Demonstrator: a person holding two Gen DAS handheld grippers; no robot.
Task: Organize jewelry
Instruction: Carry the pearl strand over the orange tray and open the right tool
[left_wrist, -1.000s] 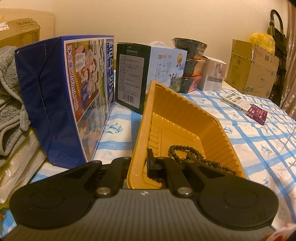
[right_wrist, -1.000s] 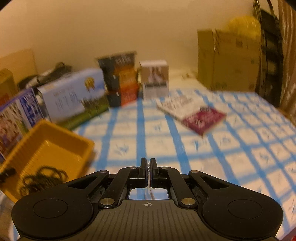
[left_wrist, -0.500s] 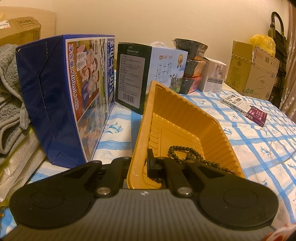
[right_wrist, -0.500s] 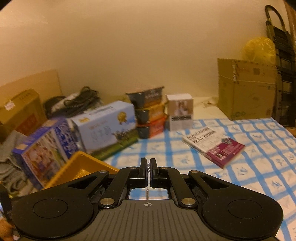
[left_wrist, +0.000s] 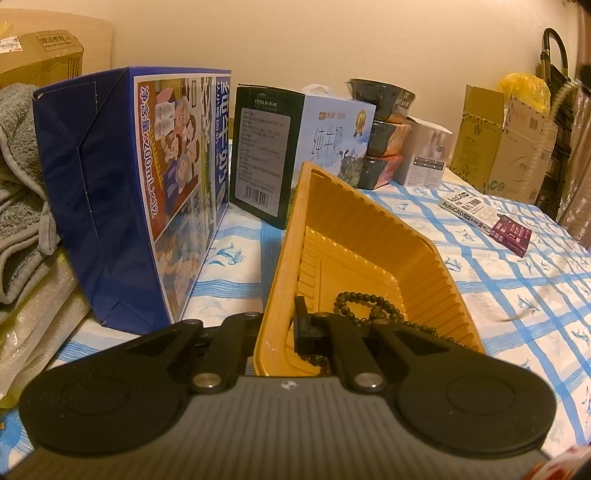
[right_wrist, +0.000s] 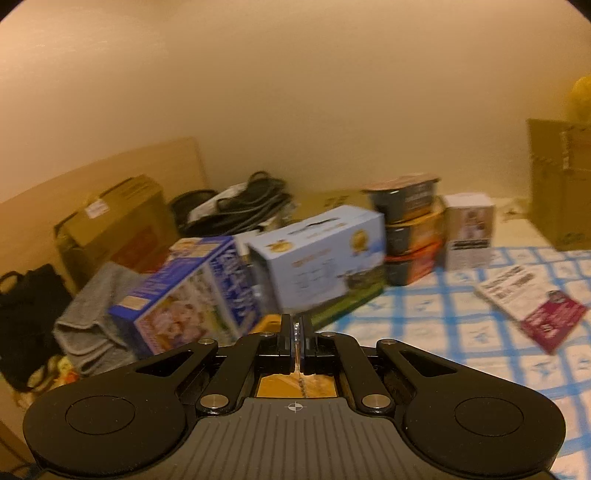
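Observation:
A yellow ribbed plastic tray (left_wrist: 369, 236) lies on the blue-checked cloth, with a string of dark beads (left_wrist: 373, 301) coiled in its near end. My left gripper (left_wrist: 284, 321) is shut on the tray's near wall, one finger inside and the other hidden outside it. In the right wrist view my right gripper (right_wrist: 295, 325) is shut on a thin silvery chain (right_wrist: 296, 328), which hangs down between the fingers. It is held above the tray (right_wrist: 273, 325), whose yellow shows under the fingers.
A blue milk carton box (left_wrist: 129, 184) and a pale blue milk box (left_wrist: 295, 147) stand close to the tray's left and back. Stacked bowls (left_wrist: 384, 122), a white box (left_wrist: 424, 155), a book (left_wrist: 487, 221), cardboard boxes (left_wrist: 498, 147) and a grey towel (left_wrist: 18, 184) ring the cloth (left_wrist: 517, 314).
My right gripper has risen and swung left with the chain, from over the open cloth to over the tray. The left gripper has kept its hold and not moved.

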